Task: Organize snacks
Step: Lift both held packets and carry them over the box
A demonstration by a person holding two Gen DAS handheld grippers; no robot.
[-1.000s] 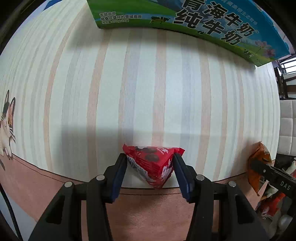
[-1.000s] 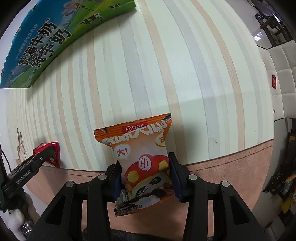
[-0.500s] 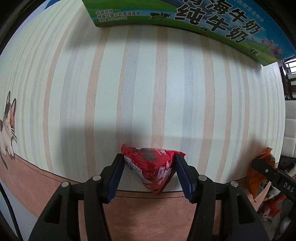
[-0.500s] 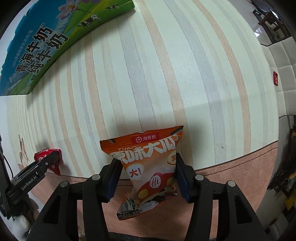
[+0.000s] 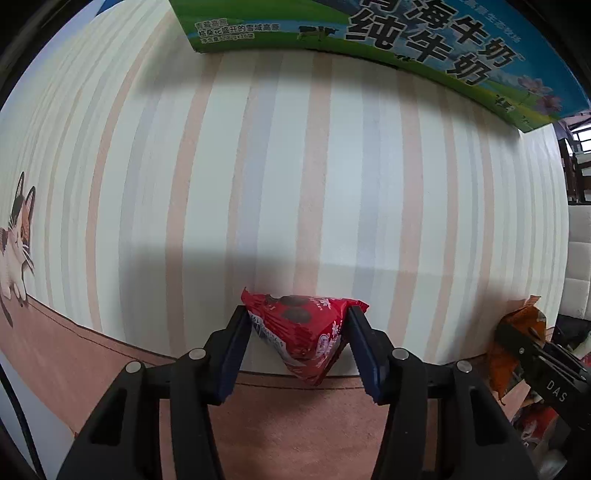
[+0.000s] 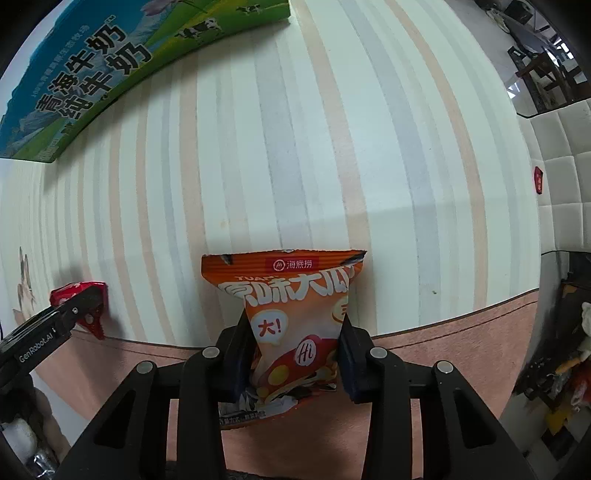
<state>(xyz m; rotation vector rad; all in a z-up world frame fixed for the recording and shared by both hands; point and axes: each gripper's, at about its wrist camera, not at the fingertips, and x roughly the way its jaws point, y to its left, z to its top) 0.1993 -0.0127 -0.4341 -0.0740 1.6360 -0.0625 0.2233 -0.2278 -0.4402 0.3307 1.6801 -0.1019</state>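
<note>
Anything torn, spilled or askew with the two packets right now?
Nothing torn or spilled. The orange packet is pinched in at its middle by the right gripper; the red packet hangs point-down in the left gripper, whose jaws are closing.

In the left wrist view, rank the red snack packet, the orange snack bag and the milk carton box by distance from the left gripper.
1. Red snack packet: between the left gripper pads.
2. Orange snack bag: far right, in the other gripper.
3. Milk carton box: top, across the striped tablecloth.
</note>
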